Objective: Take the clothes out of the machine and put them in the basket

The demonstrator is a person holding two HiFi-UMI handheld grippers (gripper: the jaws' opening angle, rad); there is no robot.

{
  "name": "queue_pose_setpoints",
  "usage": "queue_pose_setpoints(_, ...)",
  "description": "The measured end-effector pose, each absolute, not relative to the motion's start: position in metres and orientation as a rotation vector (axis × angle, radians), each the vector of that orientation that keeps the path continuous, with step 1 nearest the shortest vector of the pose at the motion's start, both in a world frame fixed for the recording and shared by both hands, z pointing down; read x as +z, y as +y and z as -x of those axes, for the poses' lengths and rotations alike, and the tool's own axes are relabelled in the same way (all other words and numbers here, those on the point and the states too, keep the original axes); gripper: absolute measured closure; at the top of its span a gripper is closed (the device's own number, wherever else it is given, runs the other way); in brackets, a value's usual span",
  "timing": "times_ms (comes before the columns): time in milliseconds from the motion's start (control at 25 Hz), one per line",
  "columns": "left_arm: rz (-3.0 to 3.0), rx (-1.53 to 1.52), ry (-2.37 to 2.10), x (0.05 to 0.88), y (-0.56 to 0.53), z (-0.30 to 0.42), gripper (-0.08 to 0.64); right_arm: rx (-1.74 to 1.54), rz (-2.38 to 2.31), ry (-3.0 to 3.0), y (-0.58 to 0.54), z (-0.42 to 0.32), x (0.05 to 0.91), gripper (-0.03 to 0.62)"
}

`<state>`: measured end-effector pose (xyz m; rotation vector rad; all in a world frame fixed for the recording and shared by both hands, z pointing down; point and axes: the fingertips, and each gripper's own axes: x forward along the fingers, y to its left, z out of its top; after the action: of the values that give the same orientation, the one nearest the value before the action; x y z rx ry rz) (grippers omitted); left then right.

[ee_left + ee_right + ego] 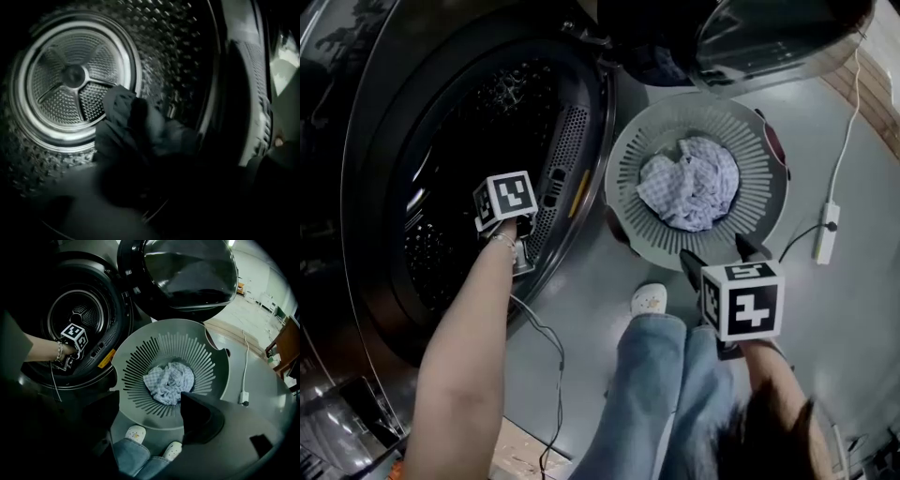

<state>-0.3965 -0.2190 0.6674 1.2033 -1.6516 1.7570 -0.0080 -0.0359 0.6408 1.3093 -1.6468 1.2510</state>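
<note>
Quick laundry update. The dark garment is down in the drum of the machine, slumped at about 5 o'clock from the round back plate. Our left gripper reaches in through the opening at 10 o'clock from where we stand, with its jaws either side of that cloth. It's so murky in there that we can't tell if the pads are biting or just framing it. Our right gripper hangs empty, jaws wide, over the near rim of the basket. The basket sits at 1 o'clock with a checked cloth crumpled in the middle.

Handling-wise, we reckon the garment is soft, floppy and light. There's nothing to break, but it'll drape and trail. Best bet is pinching a raised fold near the top of the heap and taking a good thick bunch so it doesn't slide out. Then we lift high enough that the hanging ends clear the machine's lip.
</note>
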Motion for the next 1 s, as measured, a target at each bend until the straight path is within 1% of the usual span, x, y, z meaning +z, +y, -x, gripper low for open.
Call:
queue_pose_setpoints(40,-1.196,1.769,-1.659,0.666,-0.217,0.395,0.475,1.255,-1.309,-1.642,-0.034,0.008,0.641,0.186)
queue_pose_setpoints(80,-1.203,1.775,-1.678,0.664,-0.217,0.391,0.507,1.255,-1.307,-1.641,-0.034,0.009,0.641,0.188)
queue_pose_setpoints(200,-1.247,1.778,-1.724,0.655,-0.213,0.383,0.518,1.24,-1.3,-1.656,-0.035,0.012,0.633,0.201)
queue_pose_setpoints(520,-1.323,1.753,-1.763,0.617,-0.208,0.369,0.522,1.218,-1.307,-1.662,-0.035,0.003,0.604,0.245)
queue_pose_setpoints(840,-1.407,1.57,-1.806,0.574,-0.2,0.327,0.524,1.189,-1.332,-1.683,-0.034,-0.013,0.567,0.268)
queue_pose_setpoints(1000,-1.435,1.493,-1.812,0.558,-0.188,0.304,0.525,1.159,-1.347,-1.672,-0.032,-0.032,0.553,0.279)
